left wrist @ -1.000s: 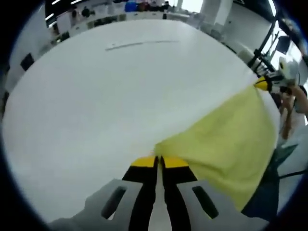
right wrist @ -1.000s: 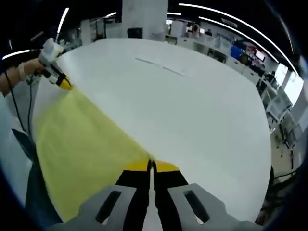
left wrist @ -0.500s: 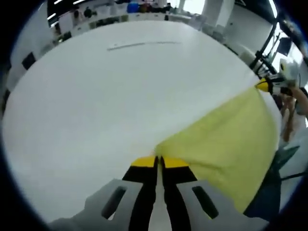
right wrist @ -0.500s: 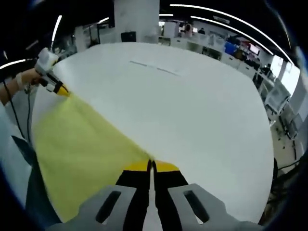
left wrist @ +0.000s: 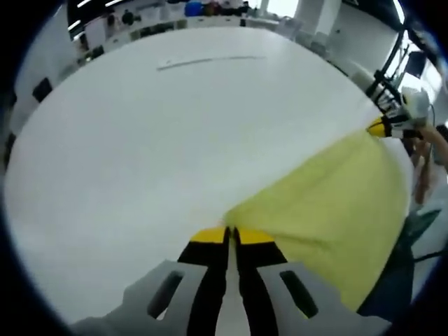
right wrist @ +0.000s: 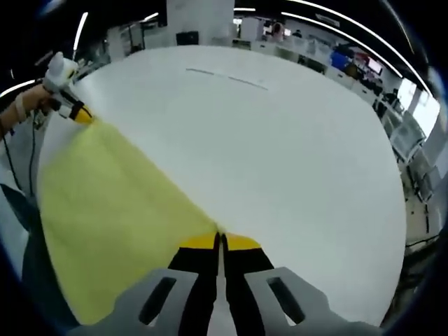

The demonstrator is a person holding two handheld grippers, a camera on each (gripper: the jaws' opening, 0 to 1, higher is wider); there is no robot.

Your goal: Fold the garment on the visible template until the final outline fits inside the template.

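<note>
A yellow garment (left wrist: pixel 336 203) is stretched taut between my two grippers above a large white table (left wrist: pixel 161 147). My left gripper (left wrist: pixel 231 234) is shut on one corner of the cloth at the bottom of the left gripper view, where the right gripper (left wrist: pixel 383 126) pinches the far corner. In the right gripper view the yellow garment (right wrist: pixel 105 203) runs left from my right gripper (right wrist: pixel 219 239), shut on its near corner, up to the left gripper (right wrist: pixel 78 115) held by a hand. A thin template line (left wrist: pixel 210 61) marks the far part of the table, also seen as a template line (right wrist: pixel 227 77).
The white table (right wrist: pixel 294 154) spreads wide beyond the cloth. Desks, chairs and a column stand far behind it. A person's hand (right wrist: pixel 21 112) and dark trousers (right wrist: pixel 35 266) lie at the left edge of the right gripper view.
Both grippers keep their hold. The cloth has risen a little and spread wider, and the right view has tipped further down over the table.
</note>
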